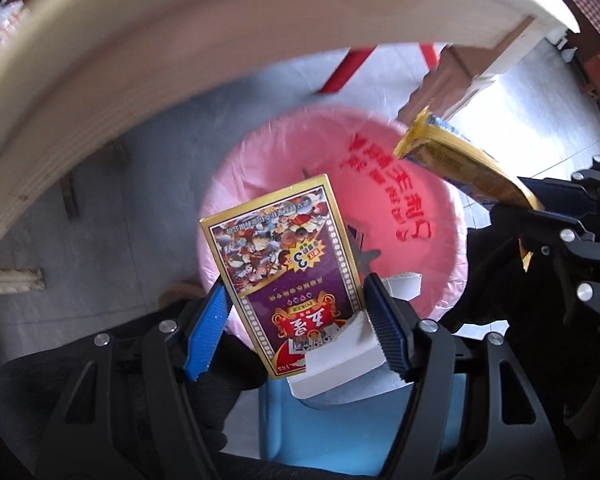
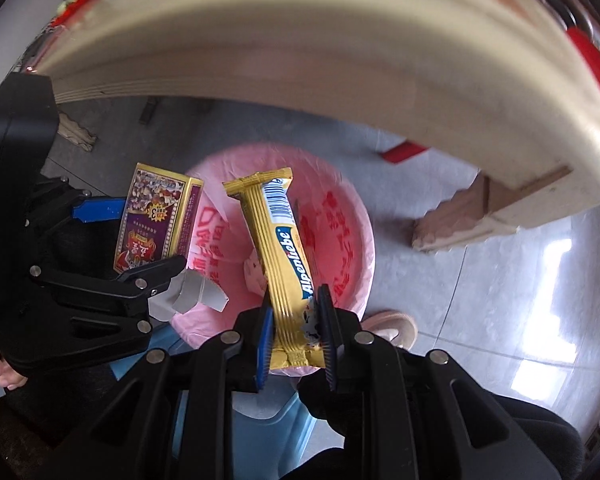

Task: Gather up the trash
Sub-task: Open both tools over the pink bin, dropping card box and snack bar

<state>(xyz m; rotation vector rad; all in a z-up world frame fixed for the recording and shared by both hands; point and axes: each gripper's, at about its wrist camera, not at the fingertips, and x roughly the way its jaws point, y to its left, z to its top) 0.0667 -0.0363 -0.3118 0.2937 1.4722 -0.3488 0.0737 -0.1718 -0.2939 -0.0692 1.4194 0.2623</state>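
I hold L fingers clamped on card box, R fingers pinching candy wrapper, both over pink-lined bin, ready to drop.

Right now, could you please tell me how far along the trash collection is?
Done so far: at least one scrap already lies in the pink-lined bin. In hand: the left tool grips a torn playing-card box, and the right tool grips an Alpenliebe candy wrapper, both above the bin's opening. Left: release both. Whether more trash remains on the table is not visible.
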